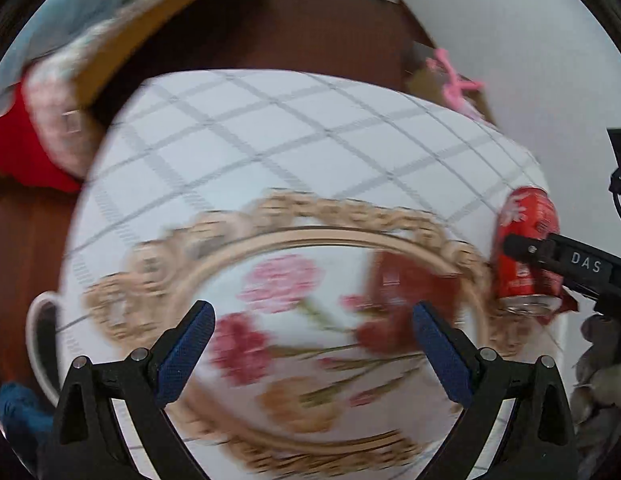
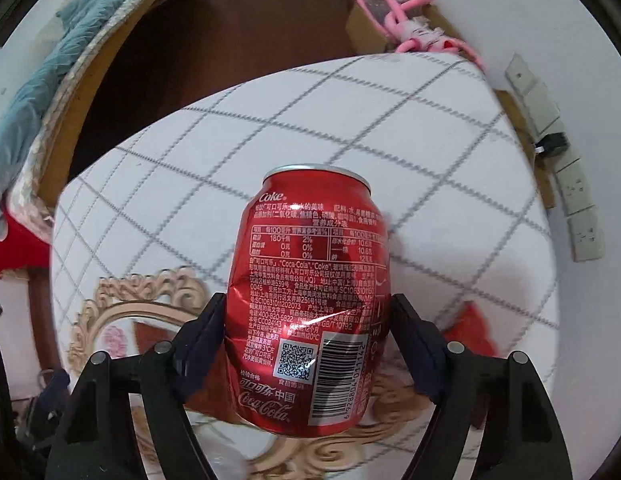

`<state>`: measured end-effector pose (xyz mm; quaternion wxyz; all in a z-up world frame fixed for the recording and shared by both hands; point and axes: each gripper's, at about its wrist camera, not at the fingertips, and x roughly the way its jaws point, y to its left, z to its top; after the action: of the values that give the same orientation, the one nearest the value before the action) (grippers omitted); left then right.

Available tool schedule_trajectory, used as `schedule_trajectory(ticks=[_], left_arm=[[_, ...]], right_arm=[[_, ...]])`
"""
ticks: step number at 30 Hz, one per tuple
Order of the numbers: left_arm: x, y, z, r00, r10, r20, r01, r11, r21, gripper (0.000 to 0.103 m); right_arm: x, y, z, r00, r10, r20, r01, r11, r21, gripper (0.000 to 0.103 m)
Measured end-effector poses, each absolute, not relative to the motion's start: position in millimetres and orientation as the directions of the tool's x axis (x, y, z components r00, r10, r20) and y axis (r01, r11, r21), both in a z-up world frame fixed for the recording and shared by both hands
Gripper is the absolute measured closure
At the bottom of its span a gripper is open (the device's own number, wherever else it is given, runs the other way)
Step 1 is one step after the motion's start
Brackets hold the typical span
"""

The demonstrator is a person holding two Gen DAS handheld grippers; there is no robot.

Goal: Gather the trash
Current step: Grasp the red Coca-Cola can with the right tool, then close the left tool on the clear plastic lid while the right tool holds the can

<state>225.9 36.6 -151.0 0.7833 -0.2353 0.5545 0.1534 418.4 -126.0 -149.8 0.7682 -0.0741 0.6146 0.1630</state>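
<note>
The dented red aluminium cola can sat clamped between the pads of the right tool — glossy, creased, held above the table with its white grid-checked cloth. The left tool hung with blue textured pads apart over a flowered tray rimmed in ornate cream scrollwork.

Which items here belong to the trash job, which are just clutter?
Job:
- dented red Coca-Cola can, clamped in right gripper
- red wrapper on the tray
- left gripper, open, empty

Lying about:
- floral tray with ornate rim
- checked tablecloth
- pink plush toy
- blue blanket
</note>
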Motion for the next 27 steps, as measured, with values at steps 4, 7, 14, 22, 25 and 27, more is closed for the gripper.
schedule_trajectory(ticks=[4,7,14,22,25,27], left_arm=[[256,12,-166,0.303,-0.046,-0.952,-0.424,0.888,-0.178,0.019],[265,-2,-169,0.291,-0.001,-0.957,-0.392,0.912,-0.12,0.027],[267,-11,-159,0.319,0.076,-0.945,-0.372,0.927,-0.051,0.086],[247,-5,-138,0.368,0.147,-0.918,-0.366,0.93,0.002,0.103],[235,2,-124,0.39,0.172,-0.904,-0.381,0.925,0.012,0.103],[226,8,-112,0.407,0.195,-0.892,-0.395,0.918,0.02,0.103]], right_arm=[[424,-146,-152,0.174,0.187,-0.967,-0.317,0.94,0.124,0.022],[424,-150,-152,0.178,0.187,-0.966,-0.329,0.937,0.12,0.022],[425,-149,-153,0.191,0.18,-0.965,-0.344,0.933,0.106,0.021],[412,-147,-150,0.193,0.189,-0.963,-0.356,0.928,0.11,0.022],[405,-146,-146,0.196,0.203,-0.96,-0.363,0.924,0.121,0.022],[398,-145,-140,0.199,0.222,-0.955,-0.365,0.921,0.138,0.022]])
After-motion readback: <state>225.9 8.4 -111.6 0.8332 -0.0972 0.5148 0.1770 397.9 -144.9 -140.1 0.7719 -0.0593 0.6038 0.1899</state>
